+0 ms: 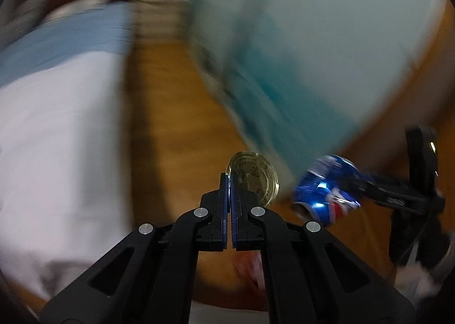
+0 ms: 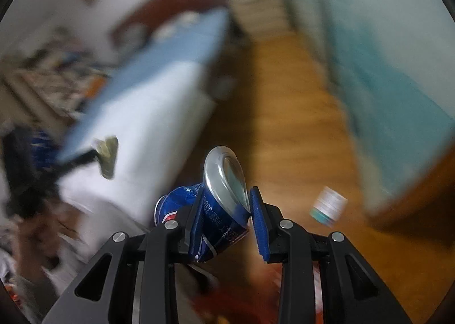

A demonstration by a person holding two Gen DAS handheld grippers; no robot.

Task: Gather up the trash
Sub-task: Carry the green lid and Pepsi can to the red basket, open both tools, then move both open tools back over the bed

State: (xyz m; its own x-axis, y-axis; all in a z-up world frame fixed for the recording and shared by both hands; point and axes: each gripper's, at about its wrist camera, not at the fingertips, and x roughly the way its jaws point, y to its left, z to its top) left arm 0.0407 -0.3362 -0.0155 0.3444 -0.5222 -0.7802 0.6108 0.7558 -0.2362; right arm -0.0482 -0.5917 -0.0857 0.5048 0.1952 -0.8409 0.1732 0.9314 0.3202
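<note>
The left gripper (image 1: 229,181) is pinching a gold lid (image 1: 254,183) by its edge, jaws closed tight on the thin metal. Just to its right in the left wrist view, the right gripper (image 2: 227,204) is clamping a crushed blue can (image 2: 220,204), its pads pressing the dented sides so the silver end is sticking up past the fingertips. Both pieces of trash are being carried above the wood floor (image 2: 284,113), between the bed (image 2: 148,113) and a pale green panel (image 2: 398,82); the background is smearing, so the hands are probably travelling.

The step in hand looks like the carry after pick-up, toward wherever the trash is going. No bin or bag is showing clearly; a red blur low behind the jaws in both views may be one, but I cannot tell. The next move is likely calling for finding that receptacle, holding each piece over its mouth and then opening the jaws.

On the floor to the right, a small white jar (image 2: 328,207) is lying, still to be collected; its contents are not visible.
</note>
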